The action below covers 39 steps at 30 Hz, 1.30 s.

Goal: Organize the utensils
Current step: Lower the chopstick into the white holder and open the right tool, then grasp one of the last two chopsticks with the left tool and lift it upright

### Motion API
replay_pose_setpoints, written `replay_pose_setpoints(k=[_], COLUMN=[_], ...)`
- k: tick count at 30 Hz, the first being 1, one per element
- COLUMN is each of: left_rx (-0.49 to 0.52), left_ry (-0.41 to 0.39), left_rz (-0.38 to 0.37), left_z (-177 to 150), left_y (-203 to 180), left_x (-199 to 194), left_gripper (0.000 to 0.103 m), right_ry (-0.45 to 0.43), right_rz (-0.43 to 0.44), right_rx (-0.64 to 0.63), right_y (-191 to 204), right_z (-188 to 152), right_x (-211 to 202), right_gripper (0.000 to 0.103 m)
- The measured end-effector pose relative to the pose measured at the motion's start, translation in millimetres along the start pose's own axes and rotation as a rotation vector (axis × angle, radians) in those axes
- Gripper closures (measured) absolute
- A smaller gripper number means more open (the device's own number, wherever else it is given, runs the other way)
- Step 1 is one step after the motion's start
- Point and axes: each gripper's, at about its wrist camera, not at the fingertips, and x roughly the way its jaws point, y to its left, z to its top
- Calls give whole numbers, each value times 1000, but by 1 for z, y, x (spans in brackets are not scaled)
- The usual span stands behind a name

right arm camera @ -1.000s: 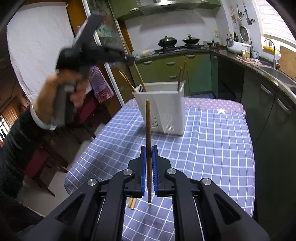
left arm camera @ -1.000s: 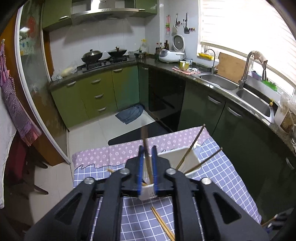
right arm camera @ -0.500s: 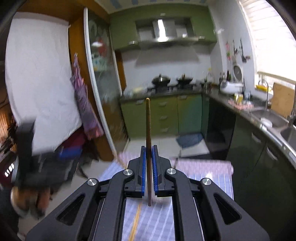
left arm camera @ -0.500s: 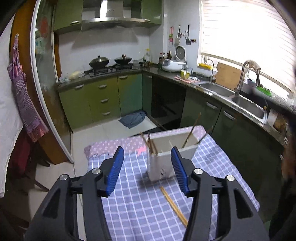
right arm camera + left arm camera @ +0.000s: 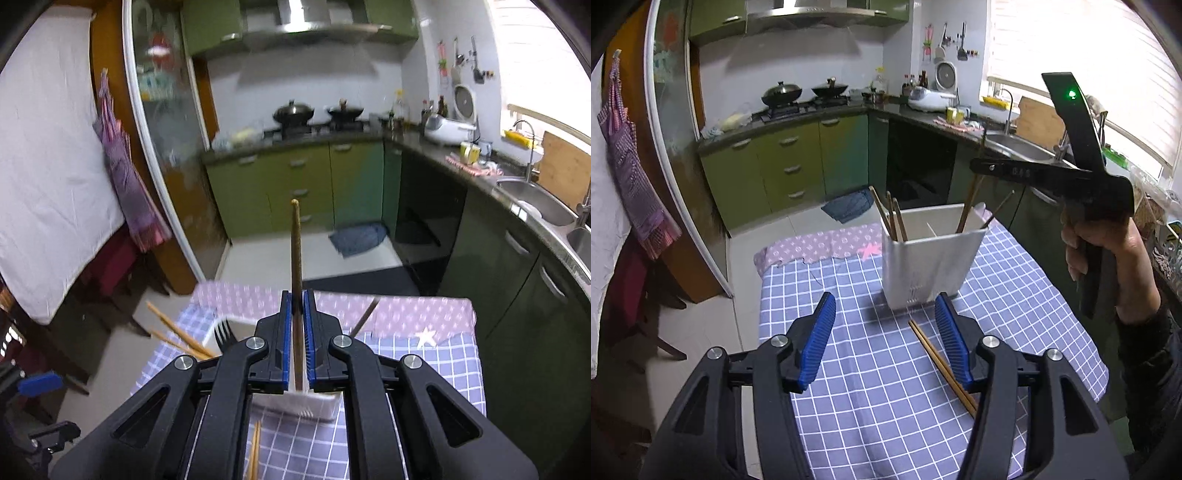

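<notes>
Left claw [image 5: 884, 334], now empty and spreading after dropping its chopstick into the white holder [image 5: 929, 264], hovering short of it above the last pair [image 5: 942, 363] on the desk. Right claw [image 5: 297, 339], risen over the holder, just loosening round one upright chopstick [image 5: 295, 254]; drop imminent.

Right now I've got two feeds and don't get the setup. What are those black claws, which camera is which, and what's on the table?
No robot: a person holds a two-finger gripper in each hand, each with its own camera. In the left view, the left gripper is empty, its jaws opening over the checked tablecloth. A white utensil holder holds several chopsticks, and a loose pair of chopsticks lies before it. In the right view, the right gripper has one chopstick upright between its pads, above the holder, and is starting to open.
</notes>
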Motion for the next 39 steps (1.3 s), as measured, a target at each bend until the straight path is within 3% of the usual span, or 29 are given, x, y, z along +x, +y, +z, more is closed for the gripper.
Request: replay_pose_setpoints(k=[2,6,10,14,16,20,25,28,39], left_rx=[4,12,3,-57,-99,-192,-216,-226,-216], left_ry=[16,58,150,356,459,611,651,667,726], left_rz=[-4,-6,-15,-60,-79,-89,-38,-12,46], left_z=[0,-7,-20,-41,-52,-70,-71,-68,-72], left_y=[-5,-15,-23,-32,-35,-40,-48,-51,-63], left_x=[6,20,49,102,128,172,195,203,223], left_gripper=[48,45,45,46,58,66,74,75,76], right_ry=[-27,-111,-106,-15,58,178,221,223,216], right_rz=[-7,40,98,80,57,36,48,55,63], right_rx=[-11,-32,-70,-115,-124,-99,-53,-42,-12], right_y=[2,7,11,7,0,-19,-41,-50,-65], right_z=[-6,-21,-58,-110,-135,-171,-199,-207,-200], right_x=[-9,-54,-96,-106,-94,-70,-60,-63,-69], right_gripper=[84,84,80,79,79,79,79,73,72])
